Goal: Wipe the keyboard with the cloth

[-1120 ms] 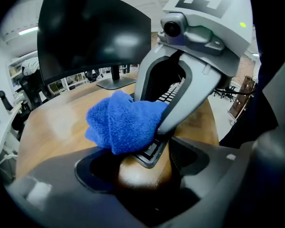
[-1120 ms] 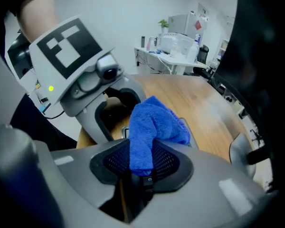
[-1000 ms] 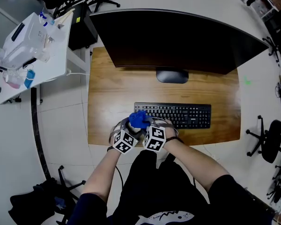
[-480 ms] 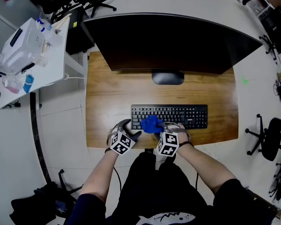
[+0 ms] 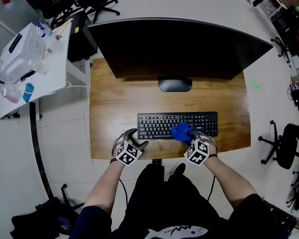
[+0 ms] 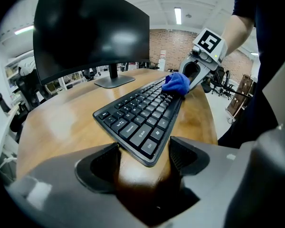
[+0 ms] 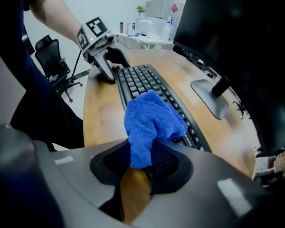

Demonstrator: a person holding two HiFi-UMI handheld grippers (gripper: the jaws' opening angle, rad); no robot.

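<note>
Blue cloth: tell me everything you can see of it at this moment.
The cloth is bright blue and fluffy, like towelling, and is bunched into a crumpled wad with no flat edge showing. The right gripper has its jaws shut on the wad's lower end, and the rest bulges out ahead of them. It lies on the keys of the black keyboard, roughly midway along it, over the front rows. Nothing else touches it.

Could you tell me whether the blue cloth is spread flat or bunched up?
Bunched up: the cloth is a crumpled wad pinched in the right gripper, resting on the keyboard.
</note>
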